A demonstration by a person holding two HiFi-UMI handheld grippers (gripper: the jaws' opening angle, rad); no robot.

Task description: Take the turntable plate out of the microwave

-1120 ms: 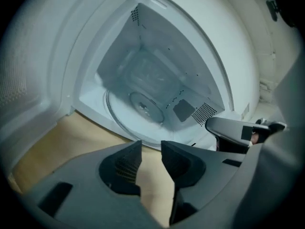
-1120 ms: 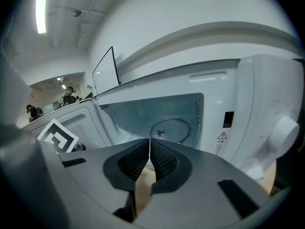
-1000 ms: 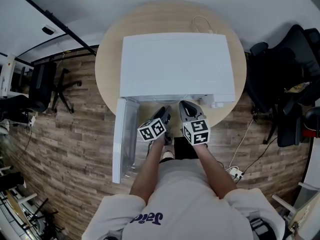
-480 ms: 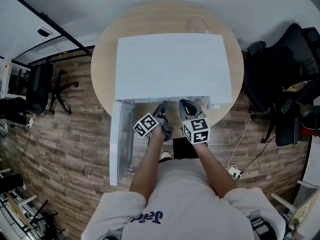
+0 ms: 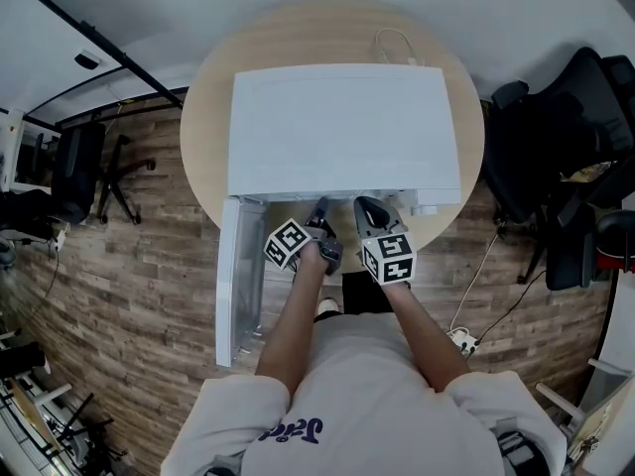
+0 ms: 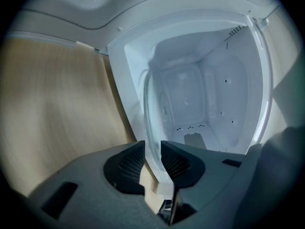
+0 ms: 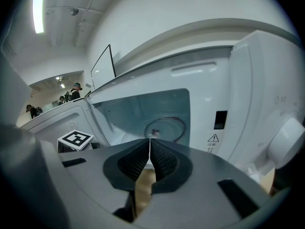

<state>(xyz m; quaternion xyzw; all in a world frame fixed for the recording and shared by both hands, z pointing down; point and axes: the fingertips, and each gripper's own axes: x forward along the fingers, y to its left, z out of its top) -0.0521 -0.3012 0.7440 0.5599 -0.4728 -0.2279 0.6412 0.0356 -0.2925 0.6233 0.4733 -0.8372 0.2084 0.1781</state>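
1. Appliance: the white microwave [image 5: 342,127] stands on a round wooden counter [image 5: 327,23]. Its door [image 5: 238,276] hangs fully open to the left, which leaves the cavity mouth free for both tools.
2. Task item: the glass turntable plate [image 6: 147,99] is inside the cavity. In the right gripper view it appears to lie flat, low on the cavity floor, with its near rim toward the opening.
3. Left tongs [image 6: 152,150]: these are turned on their side, so one pad sits over the flat rim and one under it. The jaws have just been closing, and the glass rim fills the gap between the pads. This is judged a grip on the plate's edge.
4. Right tongs [image 7: 150,146]: these are pressed fully together with nothing between them. They are held at the opening, beside the left pair. They are judged to be standing by, clear of the withdrawal path.
5. Assessment: the plate is not yet out. A single-edge hold on smooth glass may let it tilt or slip, so it needs to be drawn out level.
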